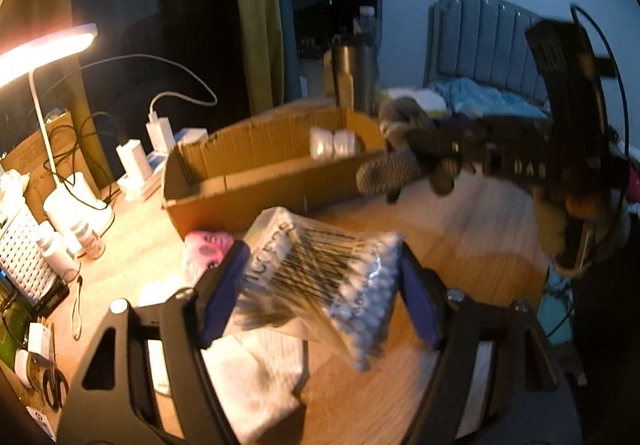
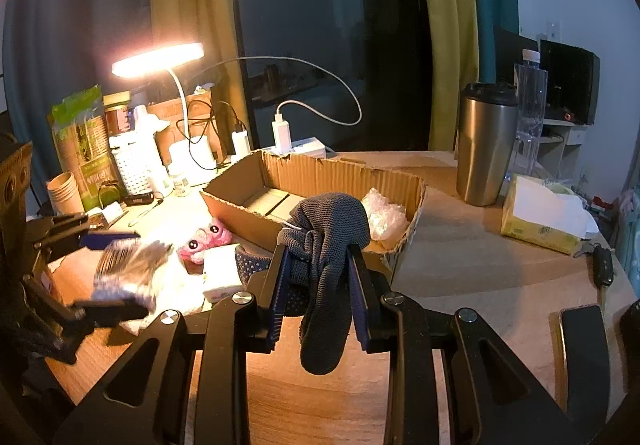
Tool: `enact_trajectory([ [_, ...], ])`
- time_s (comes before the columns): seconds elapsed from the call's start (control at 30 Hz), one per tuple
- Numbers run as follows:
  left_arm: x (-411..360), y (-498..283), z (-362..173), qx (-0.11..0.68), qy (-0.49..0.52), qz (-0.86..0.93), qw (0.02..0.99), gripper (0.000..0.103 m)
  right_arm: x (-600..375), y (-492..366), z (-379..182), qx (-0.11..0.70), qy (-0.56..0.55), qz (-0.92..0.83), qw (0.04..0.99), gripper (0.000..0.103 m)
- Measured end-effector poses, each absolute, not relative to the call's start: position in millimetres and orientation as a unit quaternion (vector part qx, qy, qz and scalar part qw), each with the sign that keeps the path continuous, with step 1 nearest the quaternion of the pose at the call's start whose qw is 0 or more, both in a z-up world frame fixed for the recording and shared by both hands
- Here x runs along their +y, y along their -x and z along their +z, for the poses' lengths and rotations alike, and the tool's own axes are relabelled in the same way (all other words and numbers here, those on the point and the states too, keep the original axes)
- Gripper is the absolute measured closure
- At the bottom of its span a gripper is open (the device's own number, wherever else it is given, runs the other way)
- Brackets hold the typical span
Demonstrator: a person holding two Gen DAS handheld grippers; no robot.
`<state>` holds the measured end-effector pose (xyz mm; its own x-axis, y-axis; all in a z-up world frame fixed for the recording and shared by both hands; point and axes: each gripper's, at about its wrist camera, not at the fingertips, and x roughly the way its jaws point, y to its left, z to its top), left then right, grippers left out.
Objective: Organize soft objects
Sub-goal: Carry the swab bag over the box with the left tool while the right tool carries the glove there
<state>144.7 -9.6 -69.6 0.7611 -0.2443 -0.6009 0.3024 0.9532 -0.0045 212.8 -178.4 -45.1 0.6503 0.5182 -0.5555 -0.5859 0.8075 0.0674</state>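
My left gripper [image 1: 320,285] is shut on a clear bag of cotton swabs [image 1: 320,277] and holds it above the wooden table; it shows blurred at the left of the right wrist view [image 2: 124,273]. My right gripper [image 2: 318,281] is shut on a grey knitted sock [image 2: 328,245] that hangs down between the fingers, just in front of the open cardboard box [image 2: 248,181]. In the left wrist view the right gripper [image 1: 400,169] with the sock is over the box's [image 1: 224,201] right end. A pink plush toy [image 2: 208,237] lies beside the box.
Bubble wrap [image 2: 382,213] lies in the box. A white cloth [image 1: 256,377] lies under my left gripper. A steel tumbler [image 2: 486,145], tissue box [image 2: 540,217], car key [image 2: 602,265] and phone [image 2: 584,349] stand right. Lamp [image 2: 160,59], chargers and bottles crowd the left.
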Motion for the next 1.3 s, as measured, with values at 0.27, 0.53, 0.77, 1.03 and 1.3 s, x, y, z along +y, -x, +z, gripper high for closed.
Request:
enact_trajectory([
  [0.27,-5,-171,-49,0.299,-0.021,-0.148,0.943,0.030,-176,-221,-36,0.275,0.064,0.306,0.909,0.073],
  [0.53,3,-206,-36,0.281,0.000,-0.130,0.951,0.030,-173,-235,-24,0.257,0.062,0.309,0.913,0.073],
  [0.77,18,-242,-35,0.278,0.042,-0.124,0.952,0.030,-166,-251,-18,0.247,0.069,0.305,0.917,0.073],
  [1.03,15,-277,-45,0.290,0.064,-0.123,0.947,0.030,-155,-280,-17,0.245,0.076,0.304,0.917,0.073],
  [1.3,14,-304,-63,0.320,0.069,-0.121,0.937,0.030,-137,-301,-20,0.252,0.088,0.304,0.914,0.073],
])
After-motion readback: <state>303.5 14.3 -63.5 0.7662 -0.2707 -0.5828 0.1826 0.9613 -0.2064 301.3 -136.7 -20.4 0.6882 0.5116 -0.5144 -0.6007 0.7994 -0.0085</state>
